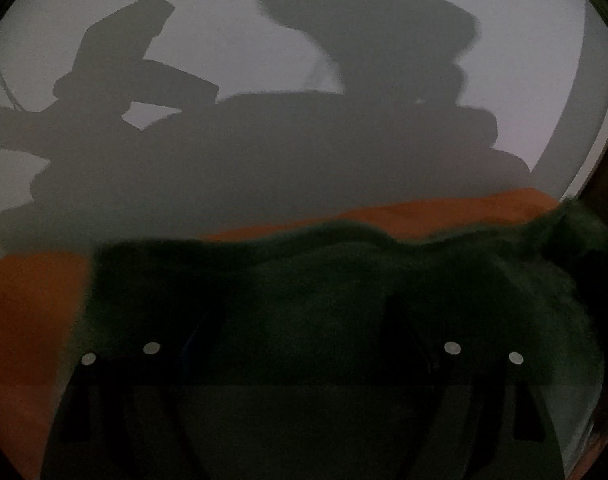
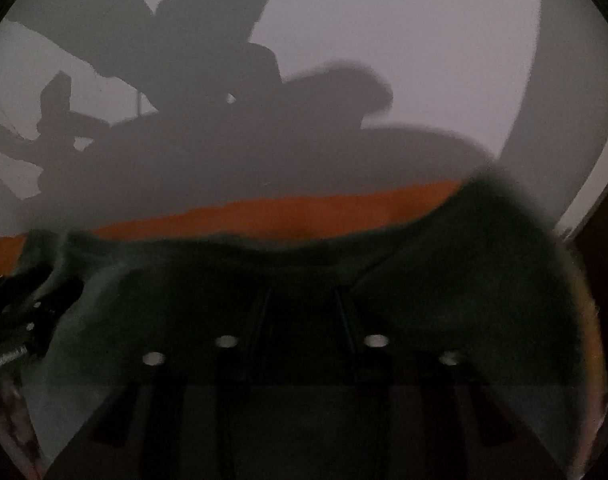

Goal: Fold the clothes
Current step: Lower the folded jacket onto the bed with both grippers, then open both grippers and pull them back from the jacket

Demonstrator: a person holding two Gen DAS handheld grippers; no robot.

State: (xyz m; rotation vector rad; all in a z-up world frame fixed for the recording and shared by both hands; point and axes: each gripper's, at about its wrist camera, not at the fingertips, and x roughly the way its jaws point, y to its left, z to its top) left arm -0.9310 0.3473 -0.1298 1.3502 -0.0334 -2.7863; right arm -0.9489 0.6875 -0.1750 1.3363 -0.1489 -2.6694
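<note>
The green cloth (image 2: 423, 272) is soft and floppy — grab its edge. Right tongs (image 2: 302, 304) pinch it tight; left tongs (image 1: 304, 320) are wide apart.

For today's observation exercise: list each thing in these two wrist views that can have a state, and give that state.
left gripper: open, fingers wide apart over the green cloth.
right gripper: shut, fingers close together at the green cloth; an actual pinch is too dark to confirm.
green garment: rumpled, lying over the orange one.
orange garment: flat, partly covered.

Black hand-held gripper (image 1: 304, 320) fingers, each carrying 2 round silver screws.
</note>
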